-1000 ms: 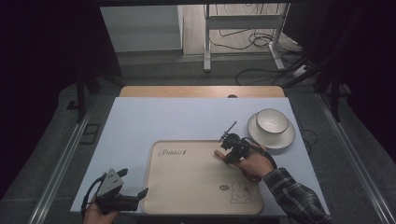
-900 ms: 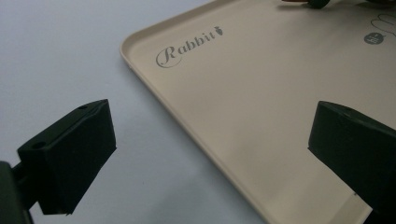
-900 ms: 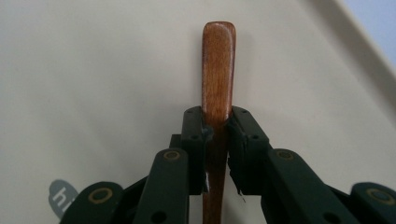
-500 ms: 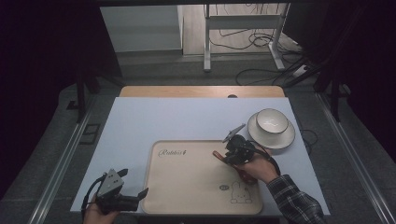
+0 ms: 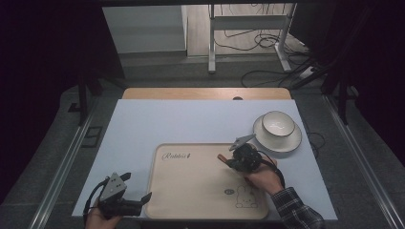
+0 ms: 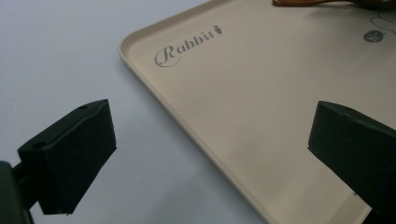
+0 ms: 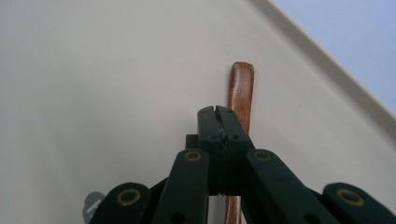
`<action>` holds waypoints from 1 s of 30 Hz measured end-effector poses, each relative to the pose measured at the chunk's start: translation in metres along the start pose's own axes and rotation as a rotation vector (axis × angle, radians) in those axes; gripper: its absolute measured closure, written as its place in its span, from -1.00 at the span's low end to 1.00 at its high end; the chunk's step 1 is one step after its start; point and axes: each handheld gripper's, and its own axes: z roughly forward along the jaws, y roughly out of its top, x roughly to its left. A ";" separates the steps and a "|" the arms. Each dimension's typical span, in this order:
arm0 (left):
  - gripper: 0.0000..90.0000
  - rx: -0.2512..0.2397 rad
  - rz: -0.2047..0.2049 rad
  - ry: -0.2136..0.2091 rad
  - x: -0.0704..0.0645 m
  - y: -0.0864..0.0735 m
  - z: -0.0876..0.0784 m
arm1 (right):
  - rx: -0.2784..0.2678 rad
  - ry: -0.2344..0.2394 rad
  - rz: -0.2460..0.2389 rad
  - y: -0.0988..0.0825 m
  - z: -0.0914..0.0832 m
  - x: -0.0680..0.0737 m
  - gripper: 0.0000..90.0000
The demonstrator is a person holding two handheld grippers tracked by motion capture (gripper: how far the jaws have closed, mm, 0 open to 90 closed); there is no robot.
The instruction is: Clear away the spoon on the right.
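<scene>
A brown wooden stick (image 7: 242, 86) lies flat on the beige tray (image 5: 191, 191), near its far right edge. My right gripper (image 7: 218, 112) is shut, its jaws pressed together right over the stick, which runs on beneath them; nothing shows between the pads. In the high view the right gripper (image 5: 227, 160) points left, with the stick's end (image 5: 221, 157) just past its tips. My left gripper (image 5: 137, 187) rests open at the tray's near left corner. In the left gripper view the open left gripper (image 6: 210, 158) straddles the tray's rim (image 6: 187, 123), jaws empty.
A white bowl (image 5: 278, 123) sits on a white plate (image 5: 291, 140) to the right of the tray, just behind my right hand. The tray bears the word Rabbit (image 5: 175, 156) and a rabbit drawing (image 5: 246, 196). The table (image 5: 191, 119) ends close behind my left hand.
My right gripper has come toward me and lowered from beside the plate down onto the tray. The left gripper has stayed put.
</scene>
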 end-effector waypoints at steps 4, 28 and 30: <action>-0.99 0.000 -0.002 -0.001 0.000 0.000 0.000 | -0.024 0.004 0.016 -0.003 0.003 0.000 1.00; -0.99 -0.001 0.009 0.000 -0.001 0.000 0.000 | -0.014 -0.086 0.071 -0.015 0.015 -0.012 1.00; -0.99 -0.001 0.009 0.000 -0.001 0.000 0.000 | -0.018 -0.097 0.080 -0.017 0.013 -0.015 1.00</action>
